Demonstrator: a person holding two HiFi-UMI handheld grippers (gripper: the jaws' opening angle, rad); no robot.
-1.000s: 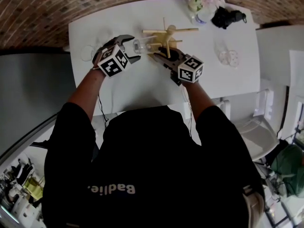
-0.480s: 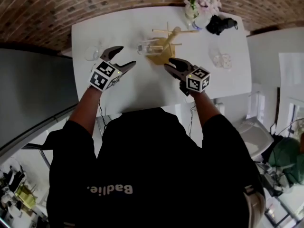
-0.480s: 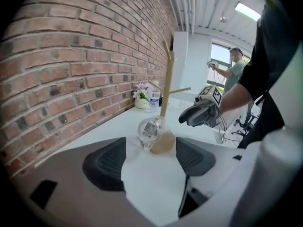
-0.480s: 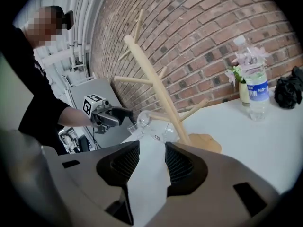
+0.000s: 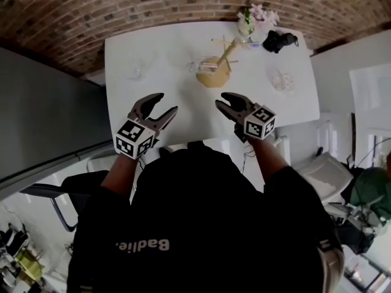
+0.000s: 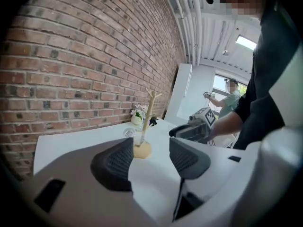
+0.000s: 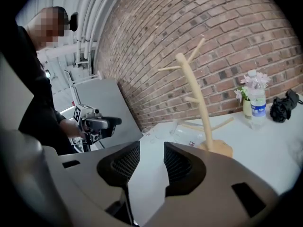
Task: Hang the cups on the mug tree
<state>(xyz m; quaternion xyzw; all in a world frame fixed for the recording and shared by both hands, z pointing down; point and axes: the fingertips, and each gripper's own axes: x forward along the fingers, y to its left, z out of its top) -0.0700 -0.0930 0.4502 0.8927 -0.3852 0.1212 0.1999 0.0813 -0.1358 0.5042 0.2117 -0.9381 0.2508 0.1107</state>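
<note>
On white table [image 5: 183,112], far middle: mug tree [image 5: 219,63]. Near edge: left gripper [image 5: 166,102], jaws just part-closing, empty; right gripper [image 5: 221,100], narrowly apart, empty. Beyond: left cup [image 5: 135,72] nearer left gripper, right cup [image 5: 281,80] nearer right.

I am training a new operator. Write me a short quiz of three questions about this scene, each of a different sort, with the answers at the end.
1. True or false: the mug tree stands upright on the white table.
2. What is between the jaws of the right gripper? A) a glass cup B) nothing C) a spoon
3. Name the thing that stands right beside the flowers at the far edge of the table.

Key
1. True.
2. B: the jaws stand a little apart and only the table shows between them.
3. The water bottle.
</note>
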